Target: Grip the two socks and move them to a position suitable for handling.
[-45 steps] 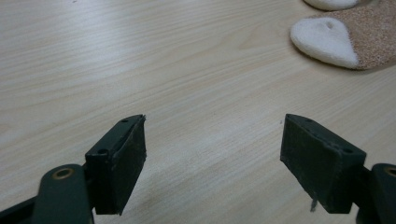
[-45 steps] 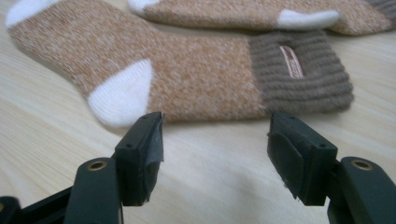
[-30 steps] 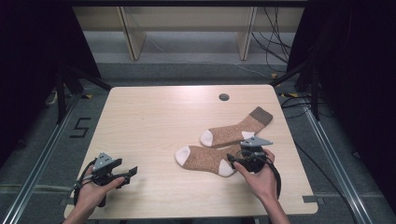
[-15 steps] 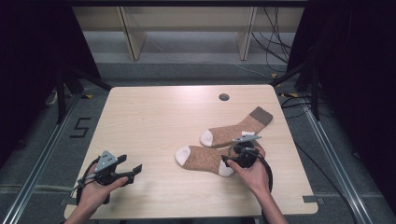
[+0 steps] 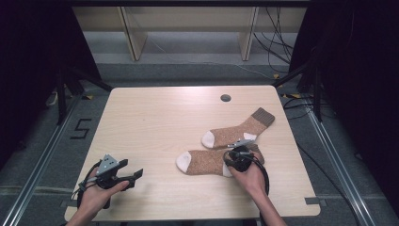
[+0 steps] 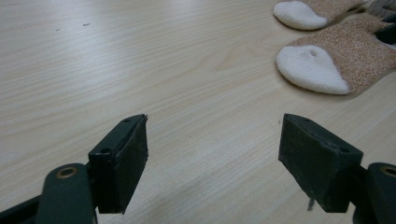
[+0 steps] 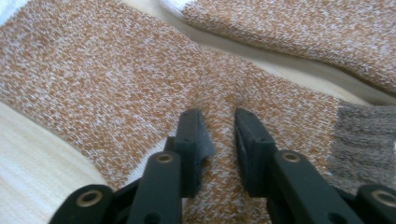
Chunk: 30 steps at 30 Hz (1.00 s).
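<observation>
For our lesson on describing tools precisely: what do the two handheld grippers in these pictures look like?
Both are black. The left gripper carries a grey three-cornered plate and a looping black cable. Its fingers are flat black blocks on arms with brass-coloured rivets. The right gripper has the same jaws and rivets, and its own cable. The forearms are bare, with no sleeves.

Black tongs (image 6: 212,161), brass rivets, grey plate, cables
</observation>
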Each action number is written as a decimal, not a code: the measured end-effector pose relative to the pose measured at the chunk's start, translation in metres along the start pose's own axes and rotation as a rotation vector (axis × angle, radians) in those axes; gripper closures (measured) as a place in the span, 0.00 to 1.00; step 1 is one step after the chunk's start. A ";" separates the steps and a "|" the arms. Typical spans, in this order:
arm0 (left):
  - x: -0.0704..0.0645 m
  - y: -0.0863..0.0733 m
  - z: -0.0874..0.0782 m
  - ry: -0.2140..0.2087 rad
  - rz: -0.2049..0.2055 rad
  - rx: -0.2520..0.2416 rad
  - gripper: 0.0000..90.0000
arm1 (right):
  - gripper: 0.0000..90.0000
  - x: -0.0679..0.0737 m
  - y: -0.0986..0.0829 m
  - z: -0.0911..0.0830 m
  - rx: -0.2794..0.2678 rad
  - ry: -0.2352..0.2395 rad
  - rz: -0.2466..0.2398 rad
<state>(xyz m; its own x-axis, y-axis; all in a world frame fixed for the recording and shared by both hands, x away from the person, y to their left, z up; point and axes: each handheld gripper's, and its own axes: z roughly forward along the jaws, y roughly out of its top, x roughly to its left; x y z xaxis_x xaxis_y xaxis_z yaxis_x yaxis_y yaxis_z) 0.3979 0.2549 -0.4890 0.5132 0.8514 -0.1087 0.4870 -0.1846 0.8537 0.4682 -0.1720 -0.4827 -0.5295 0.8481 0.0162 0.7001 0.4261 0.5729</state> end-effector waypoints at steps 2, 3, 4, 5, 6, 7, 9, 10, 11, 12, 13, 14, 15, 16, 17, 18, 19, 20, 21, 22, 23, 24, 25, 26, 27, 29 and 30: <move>0.000 0.000 0.000 -0.001 0.001 -0.002 0.26 | 0.86 0.000 0.002 -0.001 -0.002 0.021 0.042; 0.000 0.001 0.000 0.007 0.000 -0.007 0.26 | 0.86 -0.001 0.003 -0.002 -0.011 0.028 0.044; 0.001 0.001 0.000 -0.001 -0.006 -0.019 0.26 | 0.86 0.001 0.005 -0.005 -0.010 0.037 0.057; 0.002 0.002 0.000 0.005 -0.007 -0.020 0.26 | 0.87 0.003 0.008 -0.008 -0.028 0.049 0.078; 0.002 0.002 0.000 0.005 -0.007 -0.020 0.27 | 0.87 0.003 0.008 -0.008 -0.028 0.049 0.078; 0.002 0.002 -0.001 0.013 -0.010 -0.025 0.27 | 0.87 0.010 0.014 -0.015 -0.055 0.075 0.093; 0.003 0.005 -0.002 0.017 -0.012 -0.049 0.27 | 0.87 0.019 0.022 -0.021 -0.073 0.097 0.100; 0.003 0.006 -0.003 0.018 -0.013 -0.059 0.28 | 0.87 0.023 0.026 -0.022 -0.081 0.103 0.081; 0.003 0.006 -0.003 0.018 -0.013 -0.059 0.28 | 0.87 0.029 0.029 -0.022 -0.086 0.112 0.070; 0.002 0.007 -0.004 0.018 -0.010 -0.065 0.28 | 0.87 0.029 0.029 -0.022 -0.086 0.112 0.070; 0.001 0.008 -0.004 0.014 -0.003 -0.071 0.28 | 0.86 0.035 0.033 -0.021 -0.087 0.126 0.065; -0.001 0.009 -0.005 0.009 0.004 -0.076 0.28 | 0.86 0.047 0.039 -0.016 -0.098 0.136 0.049; -0.002 0.010 -0.006 0.001 0.008 -0.077 0.27 | 0.86 0.052 0.041 -0.014 -0.094 0.145 0.055; -0.005 0.011 -0.005 -0.008 0.013 -0.081 0.27 | 0.86 0.052 0.041 -0.014 -0.094 0.145 0.055; -0.008 0.013 -0.004 -0.029 0.028 -0.086 0.27 | 0.86 0.066 0.046 -0.008 -0.072 0.159 0.051; -0.010 0.014 -0.003 -0.036 0.040 -0.086 0.27 | 0.86 0.066 0.046 -0.008 -0.072 0.159 0.051; -0.013 0.016 -0.002 -0.048 0.051 -0.090 0.27 | 0.86 0.077 0.050 0.000 -0.069 0.169 0.053; -0.015 0.017 -0.001 -0.053 0.057 -0.090 0.27 | 0.86 0.077 0.050 0.000 -0.069 0.169 0.053; -0.017 0.019 0.000 -0.054 0.064 -0.089 0.27 | 0.86 0.080 0.051 0.002 -0.067 0.180 0.041; -0.019 0.020 0.001 -0.060 0.068 -0.092 0.27 | 0.86 0.087 0.053 0.005 -0.063 0.186 0.046; -0.021 0.021 0.003 -0.063 0.078 -0.086 0.27 | 0.86 0.092 0.054 0.007 -0.056 0.190 0.035; -0.022 0.021 0.004 -0.071 0.078 -0.087 0.27 | 0.86 0.098 0.056 0.011 -0.057 0.195 0.023; -0.024 0.021 0.005 -0.073 0.087 -0.076 0.27 | 0.85 0.104 0.058 0.014 -0.051 0.192 0.016; -0.027 0.021 0.008 -0.094 0.104 -0.062 0.27 | 0.84 0.107 0.058 0.016 -0.051 0.191 0.007; -0.027 0.021 0.008 -0.094 0.104 -0.062 0.27 | 0.84 0.107 0.058 0.016 -0.051 0.191 0.007; -0.032 0.020 0.015 -0.109 0.124 -0.016 0.28 | 0.78 0.110 0.057 0.024 -0.023 0.197 -0.013; -0.032 0.020 0.015 -0.109 0.124 -0.016 0.28 | 0.78 0.110 0.057 0.024 -0.023 0.197 -0.013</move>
<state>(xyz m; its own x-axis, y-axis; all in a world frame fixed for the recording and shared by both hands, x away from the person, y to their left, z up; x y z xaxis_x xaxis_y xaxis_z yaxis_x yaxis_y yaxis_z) 0.4016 0.2168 -0.4761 0.6427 0.7640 -0.0561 0.4047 -0.2765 0.8717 0.4613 -0.0468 -0.4679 -0.6233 0.7638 0.1675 0.6829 0.4274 0.5924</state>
